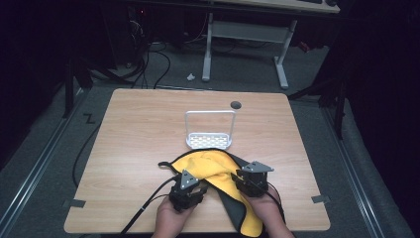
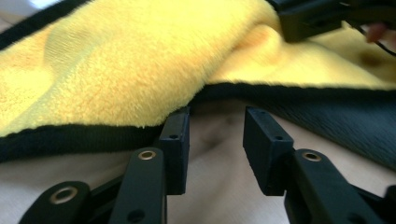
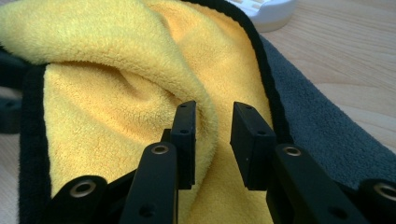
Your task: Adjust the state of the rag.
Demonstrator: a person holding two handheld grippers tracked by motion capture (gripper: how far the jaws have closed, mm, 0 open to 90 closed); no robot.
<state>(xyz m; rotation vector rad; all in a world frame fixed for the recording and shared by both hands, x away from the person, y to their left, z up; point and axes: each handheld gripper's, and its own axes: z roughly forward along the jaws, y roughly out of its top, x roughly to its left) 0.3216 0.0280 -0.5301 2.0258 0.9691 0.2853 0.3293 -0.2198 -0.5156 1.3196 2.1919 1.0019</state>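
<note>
A plush cloth (image 1: pixel 218 171), yellow on one face, dark grey on the other and edged in black, lies crumpled at the near middle of the wooden table (image 1: pixel 138 129). My left gripper (image 1: pixel 199 187) sits low at the cloth's left edge. In the left gripper view its jaws (image 2: pixel 217 116) stand open over bare table, with the black hem (image 2: pixel 70 135) just ahead of them. My right gripper (image 1: pixel 237 178) is at the cloth's right side. Its jaws (image 3: pixel 212 109) stand apart over the yellow cloth (image 3: pixel 116 93), a soft fold running between them, and the pads do not press on it.
A white wire-handled rack (image 1: pixel 209 141) stands just beyond the cloth; its base (image 3: pixel 271 11) is in the right gripper view too. A dark round hole (image 1: pixel 236 104) sits near the table's far edge. Black cables (image 1: pixel 148 203) trail off the near edge. Both of the person's hands enter from below.
</note>
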